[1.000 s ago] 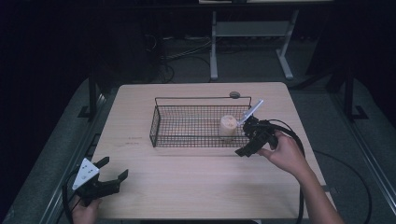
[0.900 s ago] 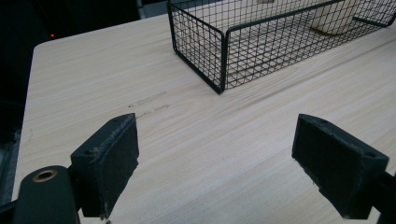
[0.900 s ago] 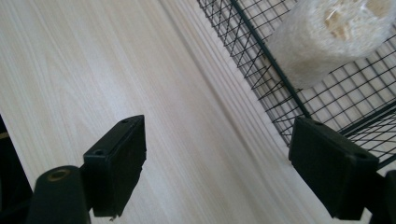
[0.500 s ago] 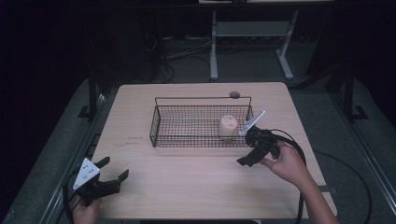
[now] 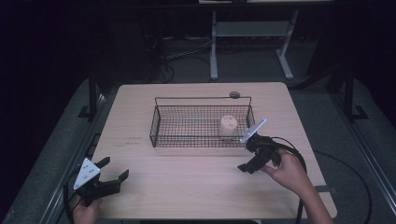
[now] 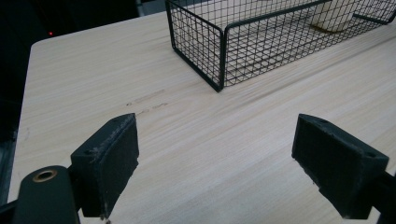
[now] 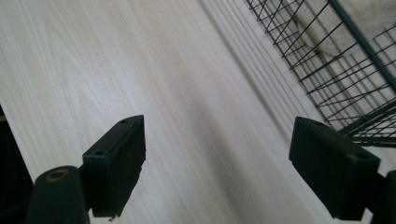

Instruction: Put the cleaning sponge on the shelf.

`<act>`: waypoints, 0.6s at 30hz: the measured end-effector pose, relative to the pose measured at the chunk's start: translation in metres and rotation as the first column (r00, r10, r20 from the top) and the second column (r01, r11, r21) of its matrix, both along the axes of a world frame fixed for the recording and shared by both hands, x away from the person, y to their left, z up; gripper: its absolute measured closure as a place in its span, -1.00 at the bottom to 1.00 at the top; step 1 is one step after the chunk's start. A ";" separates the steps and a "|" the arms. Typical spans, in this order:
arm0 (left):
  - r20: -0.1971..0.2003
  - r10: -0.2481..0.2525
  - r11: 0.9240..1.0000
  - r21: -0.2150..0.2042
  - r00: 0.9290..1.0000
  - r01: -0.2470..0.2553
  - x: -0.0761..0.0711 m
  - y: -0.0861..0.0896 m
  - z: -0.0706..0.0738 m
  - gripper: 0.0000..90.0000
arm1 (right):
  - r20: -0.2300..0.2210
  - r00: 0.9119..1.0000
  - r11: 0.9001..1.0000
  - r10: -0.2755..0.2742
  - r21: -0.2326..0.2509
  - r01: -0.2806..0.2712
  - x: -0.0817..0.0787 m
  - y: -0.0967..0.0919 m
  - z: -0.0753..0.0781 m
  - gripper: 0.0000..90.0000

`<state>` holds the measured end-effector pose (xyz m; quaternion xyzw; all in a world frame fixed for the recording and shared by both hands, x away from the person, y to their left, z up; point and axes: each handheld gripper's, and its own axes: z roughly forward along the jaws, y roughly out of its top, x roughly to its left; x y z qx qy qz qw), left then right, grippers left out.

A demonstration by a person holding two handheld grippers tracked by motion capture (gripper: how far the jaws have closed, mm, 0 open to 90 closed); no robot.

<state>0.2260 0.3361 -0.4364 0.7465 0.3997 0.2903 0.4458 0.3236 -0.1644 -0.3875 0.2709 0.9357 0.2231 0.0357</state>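
1. The desk is taking up most of the high view. It's a light wood top, and faint scuff marks are showing toward its left edge.
2. A black wire basket is sitting on the desk's far half, roughly centred between the left and right edges, with its long side running parallel to the far edge. In the left gripper view its near corner is standing straight ahead of the jaws, well apart from them.
3. The right gripper is hovering near the desk's right edge, just in front of the basket's right near corner, with a hand holding it from behind. Its jaws are standing wide apart with nothing between them, just bare wood under them in its own view, and the basket mesh is running past on the upper right.
4. The left gripper is sitting at the desk's near left corner, jaws also spread wide and empty, pointing toward the basket.
5. A pale, beige cylinder thing is standing upright inside the basket, at its right end. Can't tell what it is.
6. A small dark round object is lying near the desk's far edge, just behind the basket.
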 end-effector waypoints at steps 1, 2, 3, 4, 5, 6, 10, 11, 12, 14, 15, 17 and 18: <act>0.001 -0.001 1.000 0.001 1.000 0.001 0.000 0.000 0.000 -0.69 | -0.003 1.000 1.000 -0.002 0.002 0.002 -0.001 -0.001 -0.001 -0.59; 0.001 -0.001 1.000 0.000 1.000 0.001 0.000 0.000 0.000 -0.69 | -0.002 1.000 1.000 -0.003 0.001 0.003 -0.002 -0.001 -0.002 -0.59; 0.000 -0.002 1.000 0.000 1.000 0.002 0.000 0.000 0.000 -0.69 | -0.004 1.000 1.000 0.000 0.000 0.000 -0.003 -0.002 -0.004 -0.59; -0.001 0.000 1.000 0.000 1.000 0.000 0.000 0.000 0.000 -0.69 | -0.003 1.000 1.000 -0.003 -0.002 0.003 -0.004 -0.003 -0.005 -0.59; -0.001 0.000 1.000 0.000 1.000 0.000 0.000 0.000 0.000 -0.69 | -0.006 1.000 1.000 -0.006 0.000 0.006 -0.005 -0.004 -0.006 -0.59; 0.000 -0.001 1.000 0.000 1.000 0.001 0.000 0.000 0.000 -0.69 | -0.005 1.000 1.000 -0.006 0.000 0.006 -0.006 -0.005 -0.007 -0.59; -0.001 0.002 1.000 -0.002 1.000 -0.002 0.000 0.000 0.000 -0.69 | -0.008 1.000 1.000 -0.009 0.003 0.009 -0.010 -0.009 -0.012 -0.59; 0.000 0.000 1.000 -0.001 1.000 0.000 0.000 0.000 0.000 -0.69 | -0.010 1.000 1.000 -0.011 0.004 0.011 -0.011 -0.010 -0.013 -0.59; 0.000 -0.001 1.000 0.001 1.000 0.001 0.000 0.000 0.000 -0.69 | -0.008 1.000 1.000 -0.014 0.006 0.014 -0.012 -0.011 -0.014 -0.59; -0.001 -0.003 1.000 0.003 1.000 0.003 0.000 -0.001 0.000 -0.69 | -0.015 1.000 1.000 -0.020 0.015 0.020 -0.015 -0.012 -0.016 -0.59; -0.001 -0.003 1.000 0.003 1.000 0.003 0.000 -0.001 0.000 -0.69 | -0.013 1.000 1.000 -0.019 0.012 0.019 -0.016 -0.013 -0.016 -0.59; -0.001 -0.003 1.000 0.003 1.000 0.003 0.000 -0.001 0.000 -0.69 | -0.006 1.000 1.000 -0.018 0.011 0.018 -0.019 -0.014 -0.018 -0.59; -0.001 -0.004 1.000 0.003 1.000 0.004 0.000 -0.001 0.000 -0.69 | -0.007 1.000 1.000 -0.021 0.015 0.021 -0.021 -0.014 -0.018 -0.59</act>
